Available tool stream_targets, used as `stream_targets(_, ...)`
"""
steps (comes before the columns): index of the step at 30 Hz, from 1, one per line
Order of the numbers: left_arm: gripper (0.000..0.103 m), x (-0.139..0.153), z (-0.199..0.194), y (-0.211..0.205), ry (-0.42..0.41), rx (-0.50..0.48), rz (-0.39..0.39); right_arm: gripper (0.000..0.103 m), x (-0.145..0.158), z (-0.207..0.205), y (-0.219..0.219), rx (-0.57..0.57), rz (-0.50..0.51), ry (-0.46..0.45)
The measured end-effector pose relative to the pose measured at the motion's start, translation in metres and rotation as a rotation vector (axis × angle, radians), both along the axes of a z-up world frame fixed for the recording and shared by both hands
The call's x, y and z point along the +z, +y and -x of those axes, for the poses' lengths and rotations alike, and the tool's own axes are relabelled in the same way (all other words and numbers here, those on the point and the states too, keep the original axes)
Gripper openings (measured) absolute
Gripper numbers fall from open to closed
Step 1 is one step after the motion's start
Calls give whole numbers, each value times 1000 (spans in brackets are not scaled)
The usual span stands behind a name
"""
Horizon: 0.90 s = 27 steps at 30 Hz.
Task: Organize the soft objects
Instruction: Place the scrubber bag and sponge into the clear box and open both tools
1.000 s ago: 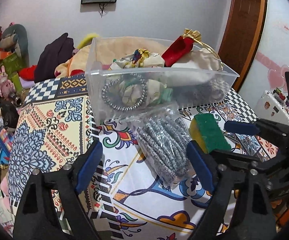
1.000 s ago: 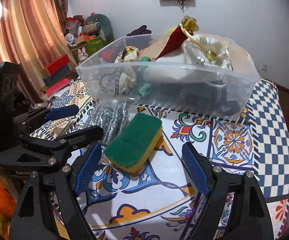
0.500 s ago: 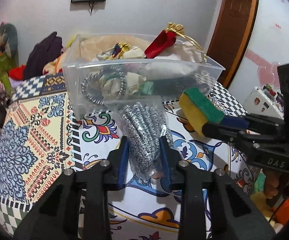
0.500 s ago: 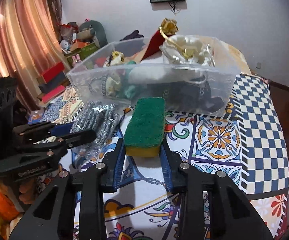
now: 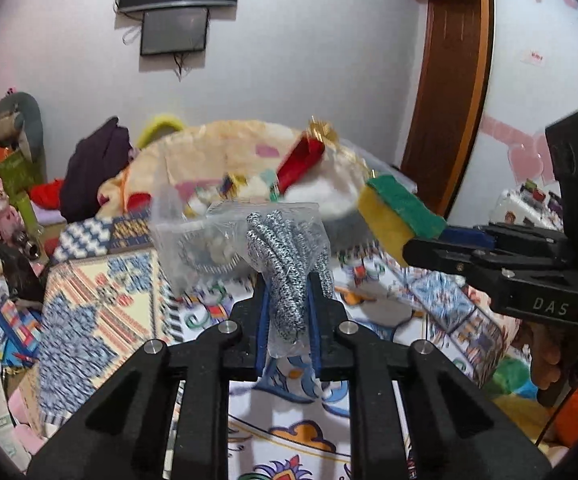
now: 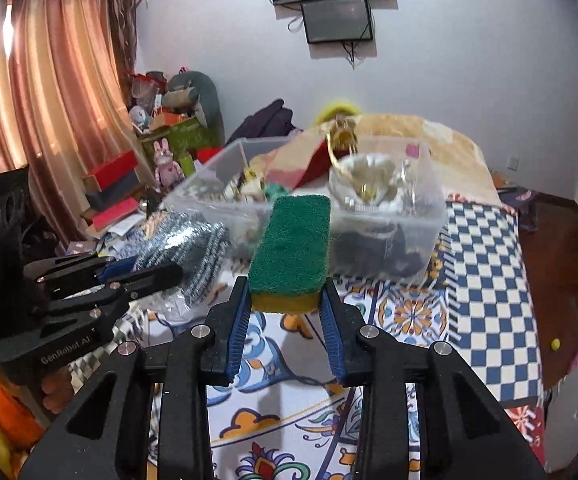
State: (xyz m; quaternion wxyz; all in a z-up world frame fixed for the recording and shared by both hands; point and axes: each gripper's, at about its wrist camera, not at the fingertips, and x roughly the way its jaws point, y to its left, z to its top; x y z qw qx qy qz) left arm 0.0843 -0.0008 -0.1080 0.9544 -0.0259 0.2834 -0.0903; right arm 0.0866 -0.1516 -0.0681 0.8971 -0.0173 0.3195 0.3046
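Note:
My left gripper [image 5: 287, 280] is shut on a clear plastic bag of black-and-white speckled cord [image 5: 285, 264] and holds it above the table. The bag also shows in the right wrist view [image 6: 193, 252]. My right gripper [image 6: 287, 300] is shut on a green and yellow sponge [image 6: 293, 244], lifted above the table; the sponge also shows in the left wrist view [image 5: 397, 216]. Beyond both stands a clear plastic bin [image 6: 429, 216] holding several soft things, with a red pouch [image 5: 301, 162] sticking up. The bin in the left wrist view [image 5: 161, 220] is blurred.
A patterned cloth covers the table [image 6: 485, 280]. Books and boxes [image 6: 113, 196] and plush toys are piled at the left. A beige blanket heap [image 5: 225, 148] lies behind the bin. A wooden door frame [image 5: 449, 80] stands at the right.
Both grippers closed, the left on the cord bag and the right on the sponge, and lifted them off the table toward the bin.

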Motion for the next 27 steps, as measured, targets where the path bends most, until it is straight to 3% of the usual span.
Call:
stream_targets(11,17,39,-20,23,-122,105,-28,31,31,-18,18,-6,-15,-101)
stream_targets(19,17,33,-57,35,-97,145,-18,31,29,-56,42,-5,-8,-72)
stream_targets(27,17,11,-76,35,-49,161,-40,31,11,-71,74,27,81,-48)
